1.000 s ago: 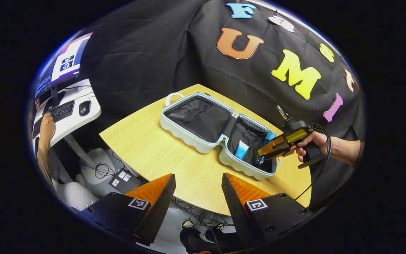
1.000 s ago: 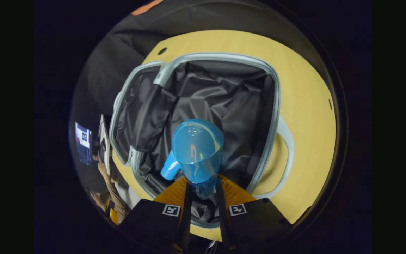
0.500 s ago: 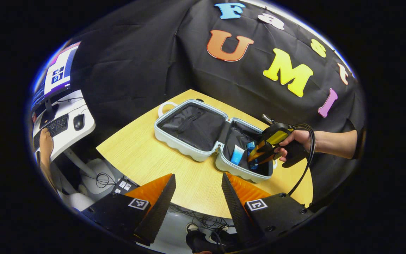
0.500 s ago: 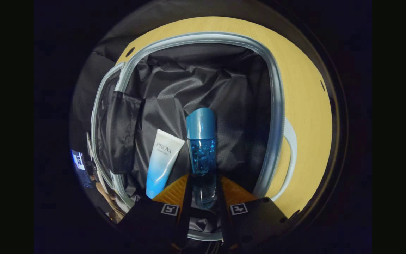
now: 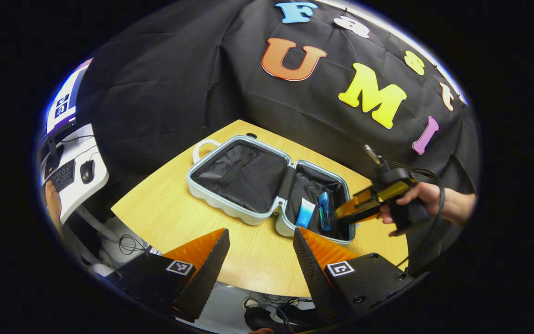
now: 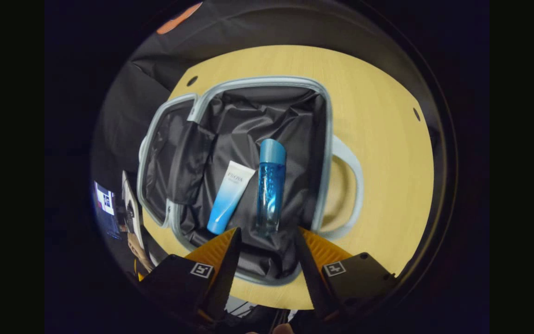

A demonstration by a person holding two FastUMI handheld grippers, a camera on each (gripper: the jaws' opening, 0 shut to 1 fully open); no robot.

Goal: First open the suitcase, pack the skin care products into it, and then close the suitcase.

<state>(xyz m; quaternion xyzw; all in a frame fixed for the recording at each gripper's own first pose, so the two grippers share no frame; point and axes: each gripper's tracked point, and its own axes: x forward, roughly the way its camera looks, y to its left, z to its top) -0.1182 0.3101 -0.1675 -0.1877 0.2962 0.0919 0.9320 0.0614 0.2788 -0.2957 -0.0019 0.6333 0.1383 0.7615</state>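
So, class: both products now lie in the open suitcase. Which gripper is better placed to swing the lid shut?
Left, probably. The left gripper is open, with the lid half ahead of it; the right gripper hangs over the half holding the tube and bottle.

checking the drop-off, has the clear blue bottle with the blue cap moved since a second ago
Yes. The clear blue bottle with the blue cap has left the right gripper and lies in the pale suitcase beside the white-and-blue tube; the gripper has backed off, open.
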